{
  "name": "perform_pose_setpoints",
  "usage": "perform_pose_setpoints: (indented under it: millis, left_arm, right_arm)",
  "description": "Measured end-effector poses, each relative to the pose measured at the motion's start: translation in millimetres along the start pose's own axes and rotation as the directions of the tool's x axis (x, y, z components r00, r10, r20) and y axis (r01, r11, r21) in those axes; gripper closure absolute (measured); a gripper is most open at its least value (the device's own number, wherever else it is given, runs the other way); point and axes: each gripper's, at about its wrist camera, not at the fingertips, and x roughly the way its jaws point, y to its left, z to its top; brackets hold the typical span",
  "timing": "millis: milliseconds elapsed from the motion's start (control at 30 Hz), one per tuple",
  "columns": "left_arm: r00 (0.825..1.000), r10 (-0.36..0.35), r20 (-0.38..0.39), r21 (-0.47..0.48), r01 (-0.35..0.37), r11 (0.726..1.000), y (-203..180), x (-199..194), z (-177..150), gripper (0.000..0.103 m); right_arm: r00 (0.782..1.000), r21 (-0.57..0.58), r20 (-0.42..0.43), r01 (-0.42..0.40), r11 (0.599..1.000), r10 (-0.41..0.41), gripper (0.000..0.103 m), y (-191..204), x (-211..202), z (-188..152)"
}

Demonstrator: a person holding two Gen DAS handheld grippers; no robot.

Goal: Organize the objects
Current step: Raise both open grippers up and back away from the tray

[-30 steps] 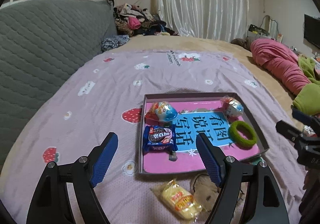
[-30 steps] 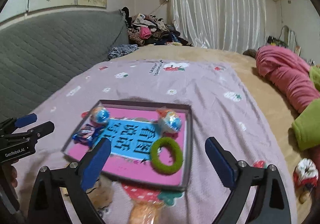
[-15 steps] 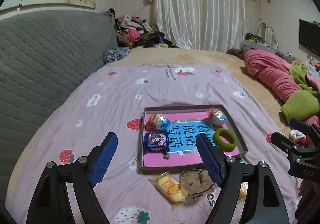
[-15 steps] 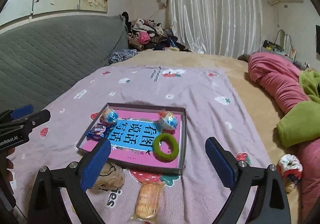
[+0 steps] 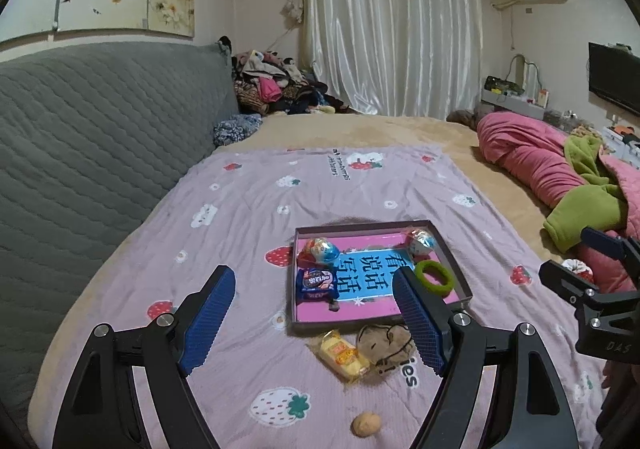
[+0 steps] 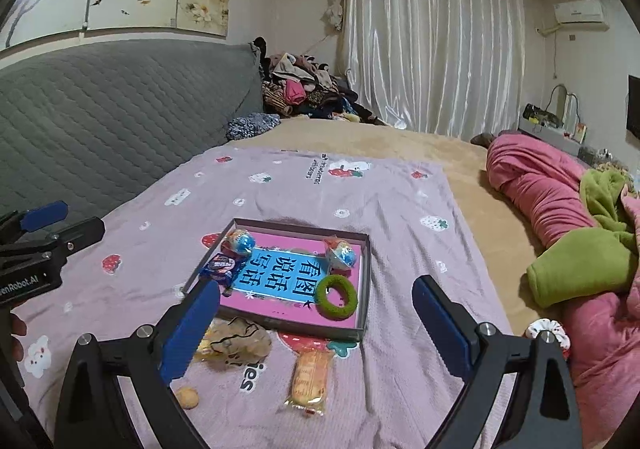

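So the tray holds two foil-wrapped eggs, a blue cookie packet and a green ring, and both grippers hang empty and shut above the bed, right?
Not quite: both grippers are open. The left gripper and right gripper each show wide-spread jaws in their own wrist views. The rest holds.

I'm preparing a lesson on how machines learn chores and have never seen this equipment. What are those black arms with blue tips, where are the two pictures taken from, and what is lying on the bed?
These are two hand-held grippers carried by a person, not a robot. Each carries a wide-angle camera that looks along its own two fingers. One picture comes from the left gripper, the other from the right gripper. Both stand open and hold nothing.

On the purple strawberry blanket lies a shallow tray. In it are two foil-wrapped eggs, a blue cookie packet and a green ring. In front of it, on the blanket, are a yellow snack packet, a brown plush toy, an orange wafer packet and a small round biscuit.
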Motion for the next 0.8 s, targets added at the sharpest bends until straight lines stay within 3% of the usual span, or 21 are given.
perform_pose_setpoints:
  millis: [433,800]
  left_arm:
    - [0.999,-0.012,0.046,0.013,0.011,1.0,0,-63,-2,0.021]
    - [0.999,-0.03,0.039,0.046,0.028,0.999,-9,-86,-20,0.021]
  right_arm:
    - [0.998,-0.038,0.049,0.035,0.999,-0.033,0.003,13,-61,3]
    - [0.999,-0.047,0.014,0.038,0.998,-0.037,0.003,25,-76,-22]
